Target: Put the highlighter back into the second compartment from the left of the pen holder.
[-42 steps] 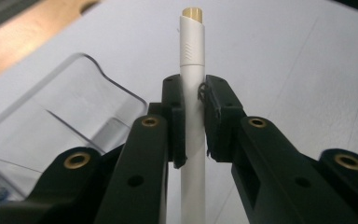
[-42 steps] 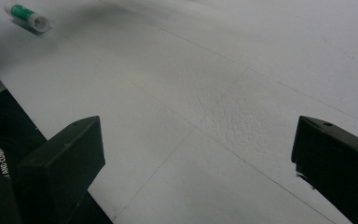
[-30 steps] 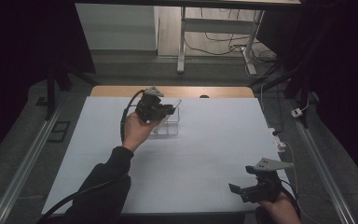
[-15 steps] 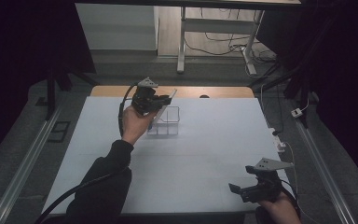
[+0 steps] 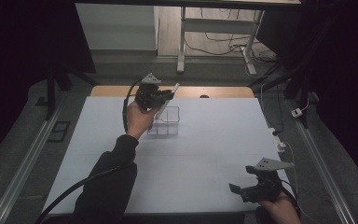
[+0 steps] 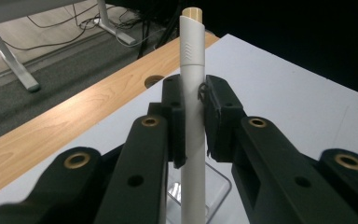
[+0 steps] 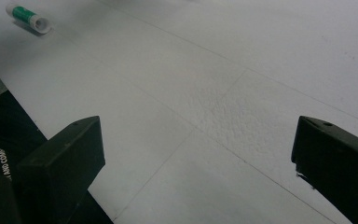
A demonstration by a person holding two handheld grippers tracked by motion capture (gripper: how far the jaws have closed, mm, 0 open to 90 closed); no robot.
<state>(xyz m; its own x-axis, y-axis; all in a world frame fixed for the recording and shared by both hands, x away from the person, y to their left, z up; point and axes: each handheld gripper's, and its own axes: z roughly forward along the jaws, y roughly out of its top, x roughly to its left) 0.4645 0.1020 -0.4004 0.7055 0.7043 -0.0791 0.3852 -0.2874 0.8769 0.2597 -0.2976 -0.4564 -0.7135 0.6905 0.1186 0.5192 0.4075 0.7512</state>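
Observation:
My left gripper [image 5: 161, 97] hangs above the far middle of the white table, shut on a white pen [image 5: 171, 91] with a tan cap end. In the left gripper view the pen [image 6: 192, 84] stands upright between the two pads, and the left gripper [image 6: 193, 119] clamps it at mid-length. A clear plastic compartment box [image 5: 168, 122] sits just under it; the same clear box [image 6: 218, 183] shows behind the pen's lower part. I cannot tell whether the tip is inside. My right gripper [image 5: 244, 190] rests low at the near right, open, with nothing between its jaws [image 7: 196, 154].
A green and white tube [image 7: 28, 17] lies on the white table top [image 5: 214, 140] near its edge. A wooden strip [image 5: 223, 92] borders the far side. Table legs and cables lie on the floor beyond.
My left gripper has lifted slightly with the pen, away from the clear box and toward the far edge. The right gripper has stayed where it was.

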